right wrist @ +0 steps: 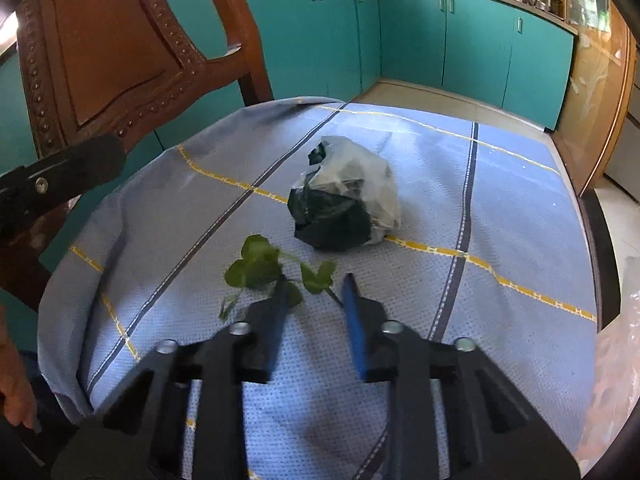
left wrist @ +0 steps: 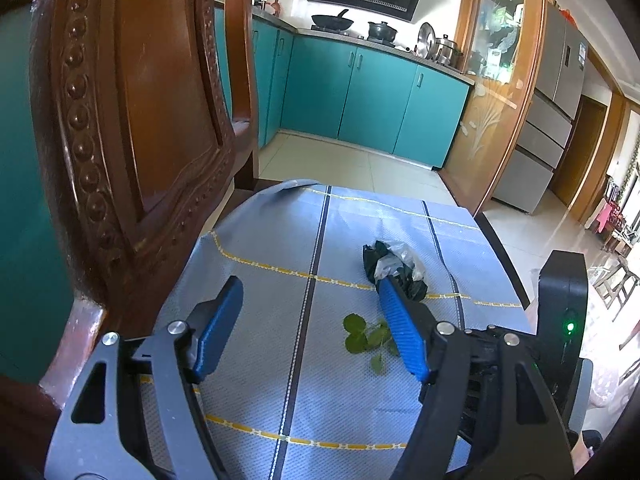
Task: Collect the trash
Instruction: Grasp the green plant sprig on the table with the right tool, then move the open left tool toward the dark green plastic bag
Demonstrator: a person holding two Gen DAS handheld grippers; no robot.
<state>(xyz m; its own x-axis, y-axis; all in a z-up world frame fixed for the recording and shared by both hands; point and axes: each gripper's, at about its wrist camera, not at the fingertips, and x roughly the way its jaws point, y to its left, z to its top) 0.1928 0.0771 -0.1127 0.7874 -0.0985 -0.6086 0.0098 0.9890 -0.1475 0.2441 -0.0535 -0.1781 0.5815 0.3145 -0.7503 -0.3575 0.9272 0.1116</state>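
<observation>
Right wrist view shows the right gripper (right wrist: 314,284) low over the tablecloth (right wrist: 500,208), its fingers narrowed around the stem of the leafy sprig (right wrist: 256,266) but not visibly pinching it, likely lined up for a pick; its left finger hides part of the stem. Beyond, at one o'clock, the crumpled bag bundle (right wrist: 346,196) waits, contents unreadable. Left gripper (left wrist: 308,284) hovers wide, empty, its right finger covering the bundle's near edge.

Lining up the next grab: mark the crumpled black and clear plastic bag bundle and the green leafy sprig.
Crumpled black and clear plastic bag bundle (right wrist: 344,196), right wrist view, on the middle of the bundle, at its black front face.
Green leafy sprig (right wrist: 256,264), right wrist view, on the largest leaf cluster.
</observation>
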